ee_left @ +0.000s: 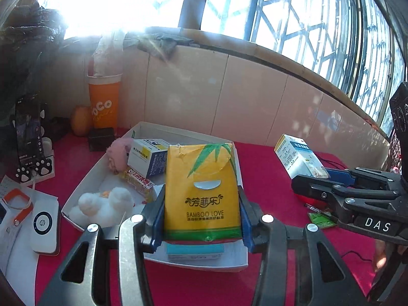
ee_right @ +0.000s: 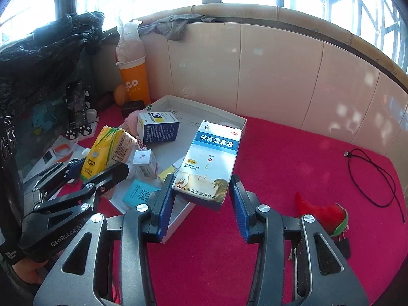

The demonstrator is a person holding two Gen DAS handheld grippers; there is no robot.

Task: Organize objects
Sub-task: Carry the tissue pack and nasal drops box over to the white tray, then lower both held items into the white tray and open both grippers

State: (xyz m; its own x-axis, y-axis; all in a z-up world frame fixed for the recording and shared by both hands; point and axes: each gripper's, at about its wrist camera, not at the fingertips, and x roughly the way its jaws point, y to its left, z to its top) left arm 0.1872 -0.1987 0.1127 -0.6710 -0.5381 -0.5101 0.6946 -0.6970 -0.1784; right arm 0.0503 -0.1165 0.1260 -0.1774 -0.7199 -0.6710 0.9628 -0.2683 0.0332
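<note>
My left gripper is shut on a yellow "Bamboo Love" tissue pack and holds it over the white cardboard tray; the pack also shows in the right wrist view. My right gripper holds a white and blue nose-drop box by its lower end, over the tray's right edge. A gap shows between the box and the right finger. In the tray lie a blue and white medicine box, a white plush toy, a pink plush and a teal box.
A red cloth covers the table. A red plush and a black cable lie at right. An orange cup, an orange fruit, a phone on a stand and a white device stand at left. A tiled wall runs behind.
</note>
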